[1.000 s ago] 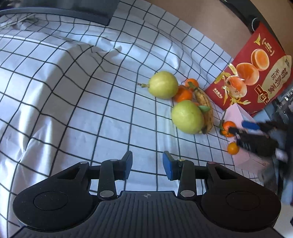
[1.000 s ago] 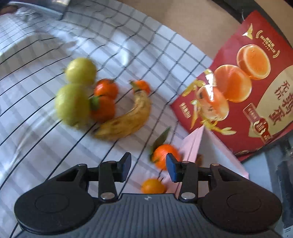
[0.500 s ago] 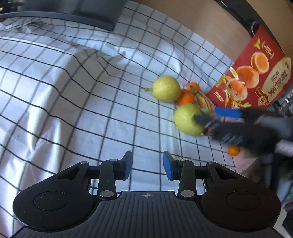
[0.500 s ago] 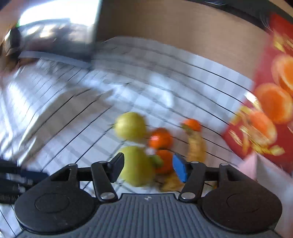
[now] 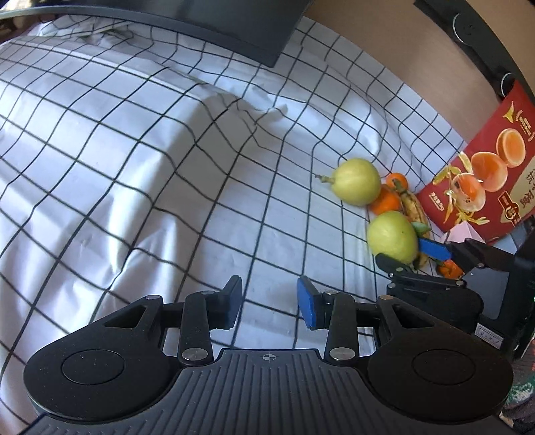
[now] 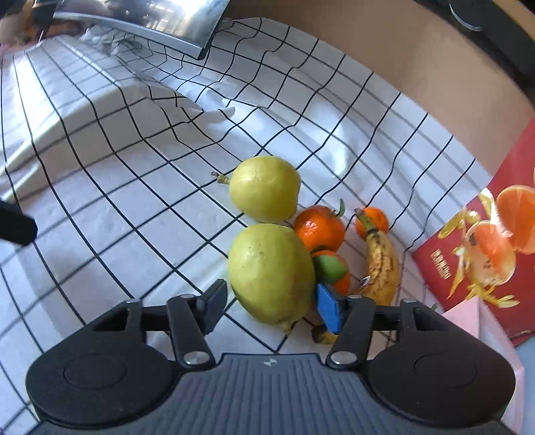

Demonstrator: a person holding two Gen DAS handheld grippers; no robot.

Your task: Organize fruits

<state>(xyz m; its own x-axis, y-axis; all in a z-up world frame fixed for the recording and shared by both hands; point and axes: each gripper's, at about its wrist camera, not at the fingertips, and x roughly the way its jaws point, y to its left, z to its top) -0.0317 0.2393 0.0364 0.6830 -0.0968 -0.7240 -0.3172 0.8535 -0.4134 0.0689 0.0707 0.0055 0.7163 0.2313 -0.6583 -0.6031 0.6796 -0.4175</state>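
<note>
Two yellow-green pears, several tangerines and a spotted banana (image 6: 381, 264) lie together on the checked cloth. In the right wrist view the near pear (image 6: 271, 271) sits between the fingers of my open right gripper (image 6: 271, 306), touching or nearly touching the blue right pad (image 6: 329, 311). The far pear (image 6: 264, 189) lies just behind it, with tangerines (image 6: 319, 227) to its right. In the left wrist view my left gripper (image 5: 269, 306) is open and empty over bare cloth; the near pear (image 5: 393, 237) and the right gripper (image 5: 414, 256) show at the right.
A red printed fruit box (image 6: 485, 247) stands at the right, with a pink-white paper (image 6: 478, 321) at its foot. A dark monitor base (image 5: 200, 23) sits at the back. The checked cloth (image 5: 133, 167) is wrinkled and raised at the left.
My right gripper has swung left from the tangerine by the paper, opened wider and come down around the near pear. The left gripper has drawn back slightly, still open.
</note>
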